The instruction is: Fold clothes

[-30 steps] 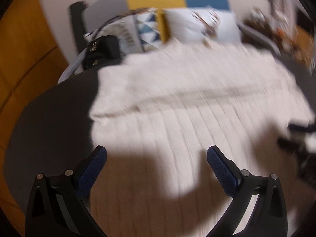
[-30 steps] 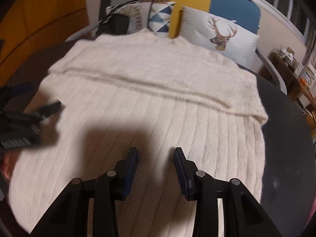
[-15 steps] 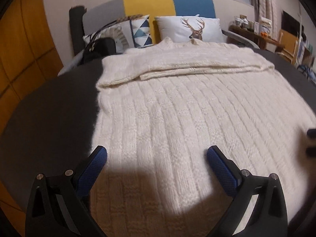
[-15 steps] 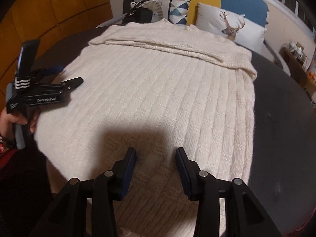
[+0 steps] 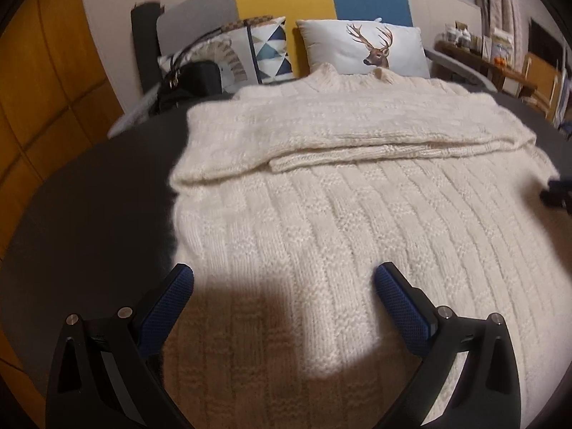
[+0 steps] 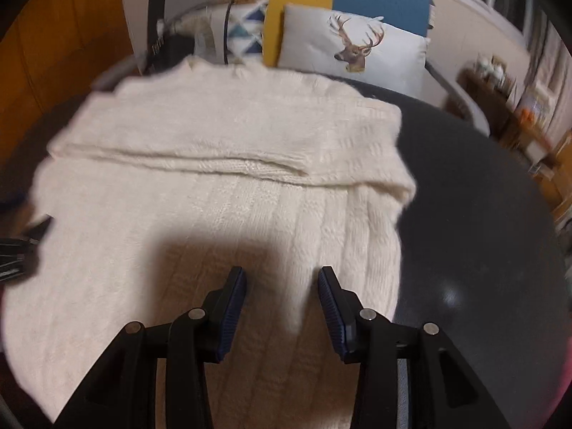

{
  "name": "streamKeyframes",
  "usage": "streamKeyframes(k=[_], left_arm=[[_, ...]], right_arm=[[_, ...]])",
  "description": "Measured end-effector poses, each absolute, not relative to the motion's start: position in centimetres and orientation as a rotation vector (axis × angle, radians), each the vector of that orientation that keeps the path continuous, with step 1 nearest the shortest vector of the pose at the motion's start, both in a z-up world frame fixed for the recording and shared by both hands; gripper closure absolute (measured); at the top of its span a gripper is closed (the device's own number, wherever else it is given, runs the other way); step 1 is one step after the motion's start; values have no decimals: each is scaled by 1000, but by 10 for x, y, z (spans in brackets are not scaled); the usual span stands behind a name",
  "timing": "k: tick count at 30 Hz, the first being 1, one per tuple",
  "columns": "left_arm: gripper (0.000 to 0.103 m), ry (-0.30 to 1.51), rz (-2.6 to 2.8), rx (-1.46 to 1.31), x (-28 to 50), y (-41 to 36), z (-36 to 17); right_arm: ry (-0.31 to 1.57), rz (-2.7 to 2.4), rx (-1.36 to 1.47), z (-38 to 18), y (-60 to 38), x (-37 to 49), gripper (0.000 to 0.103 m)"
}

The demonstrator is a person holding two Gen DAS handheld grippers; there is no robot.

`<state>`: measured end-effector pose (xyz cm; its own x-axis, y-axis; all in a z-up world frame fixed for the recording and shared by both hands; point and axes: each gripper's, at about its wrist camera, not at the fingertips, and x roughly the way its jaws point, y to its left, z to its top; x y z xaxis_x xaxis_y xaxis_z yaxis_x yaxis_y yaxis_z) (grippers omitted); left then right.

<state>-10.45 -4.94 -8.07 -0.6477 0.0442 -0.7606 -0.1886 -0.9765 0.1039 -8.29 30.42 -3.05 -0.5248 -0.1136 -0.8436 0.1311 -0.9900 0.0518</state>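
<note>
The cream knitted sweater lies flat on the dark table, collar toward the deer cushion and its sleeves folded across the chest in a band on the cushion side. Its long axis runs from that cushion back toward the grippers, so the unfolded hem end is the nearer one. The left gripper hangs over the sweater's left margin, jaws spread wide with nothing between them. The right gripper hangs over the hem-side body near the sweater's right edge, jaws partly apart and empty. Each hand is nearer its own hem corner, so a hem-to-collar fold looks likely, one corner per hand. The right-wrist view is smeared, so whether those pads touch the knit cannot be judged with confidence.
</note>
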Motion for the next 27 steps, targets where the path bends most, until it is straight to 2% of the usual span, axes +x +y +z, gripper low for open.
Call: streamKeyframes(k=[4,8,15,17,20,25,27], left_arm=[[0,216,2713,-1267,-109,-54,-84],[0,238,2720,-1265,-109,-52,-84],[0,199,2712,-1268,-103,-55,-85],[0,171,2702,-1273,-104,-58,-85],[0,179,2706,-1268,-105,-57,-86],[0,178,2709,-1264,-105,-57,-87],[0,180,2710,-1262,-104,-57,-87]], right_arm=[[-122,-2576,1413,-21,342,-54,65],[-295,-2660,1322,2,377,-46,82],[-132,-2652,1356,-3,356,-103,92],[-147,-2682,1372,-13,356,-116,92],[-275,-2672,1402,-24,366,-132,94],[-109,-2737,1449,-34,369,-145,98],[-172,-2763,1440,-35,376,-145,98]])
